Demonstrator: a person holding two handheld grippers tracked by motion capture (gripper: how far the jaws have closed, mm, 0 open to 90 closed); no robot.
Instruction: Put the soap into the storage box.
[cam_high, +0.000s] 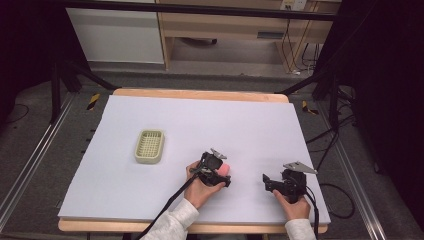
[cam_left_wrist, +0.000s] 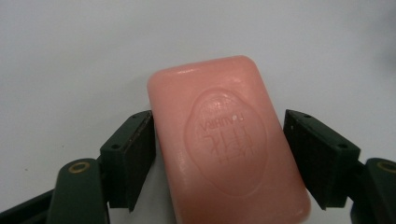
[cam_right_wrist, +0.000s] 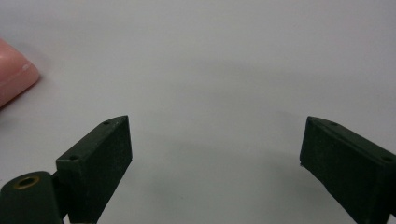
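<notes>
Between the jaws of the left gripper (cam_left_wrist: 219, 154) lies a pink soap bar (cam_left_wrist: 226, 144), flat on the white table cover (cam_left_wrist: 70, 56); one jaw touches its long side, the other stands just beside the opposite side, so they straddle it without clamping; it looks stiff, fairly light and probably slick, best pinched across those long sides; the right gripper (cam_right_wrist: 215, 158) has its jaws wide, nothing between them; farther off, well apart, sits a green slotted soap tray (cam_high: 149, 146), the path unobstructed.
</notes>
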